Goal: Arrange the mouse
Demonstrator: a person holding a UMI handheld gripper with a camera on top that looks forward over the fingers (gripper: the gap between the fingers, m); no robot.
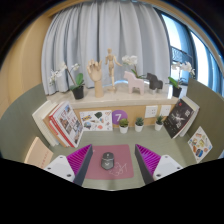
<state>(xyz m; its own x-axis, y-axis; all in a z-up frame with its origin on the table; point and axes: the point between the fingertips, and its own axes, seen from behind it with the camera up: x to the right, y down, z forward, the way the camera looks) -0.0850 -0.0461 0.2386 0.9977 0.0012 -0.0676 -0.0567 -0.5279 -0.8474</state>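
Pale grey curtains (105,35) hang across the back of the scene, with a bright window (190,45) beside them on the right. Under them a light wooden shelf (120,103) runs along the far edge of the desk (20,130), which has a grey-green top. On the shelf stand a white orchid in a dark pot (76,82) at the left, a wooden model hand (94,75), a wooden jointed figure (110,72), and another white orchid (178,80) at the right. In front of the shelf, books lean on both sides: an open book (62,123) on the left and a dark book (181,117) on the right. Between them stand a small purple card with the number 7 (119,118) and some small potted plants (139,124).

Nearer, a pink mouse mat (113,160) lies on the desk. The mouse (80,160), grey and dark, rests at the left edge of this mat, just ahead of the left finger. The gripper (108,165) holds nothing; its jaws are spread wide, with the magenta pads (62,163) on either side of the mat.
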